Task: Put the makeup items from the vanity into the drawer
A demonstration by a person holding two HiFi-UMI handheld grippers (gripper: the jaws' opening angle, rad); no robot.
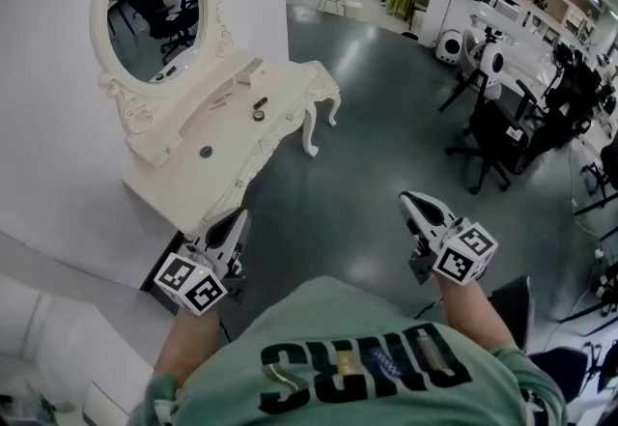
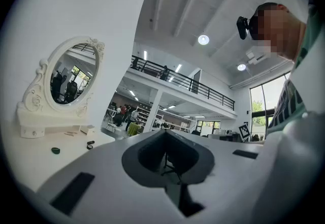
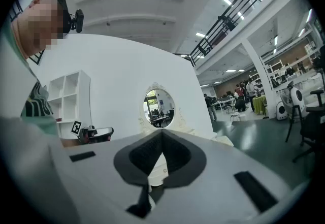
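approach | left gripper (image 1: 235, 221) and right gripper (image 1: 413, 202) both closed, empty | walk up square to desk (image 1: 217, 178) front edge, open jaws before reaching green item (image 1: 206, 152)

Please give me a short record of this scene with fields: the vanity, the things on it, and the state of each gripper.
vanity: white vanity, against the wall, ahead and left of the person
mirror: oval mirror at its back
items on top: green round item; small dark item; a few more, too small to name
left gripper: jaws together, empty, held close to the body
right gripper: jaws together, empty, over the floor
task state: not begun, items lie on the vanity
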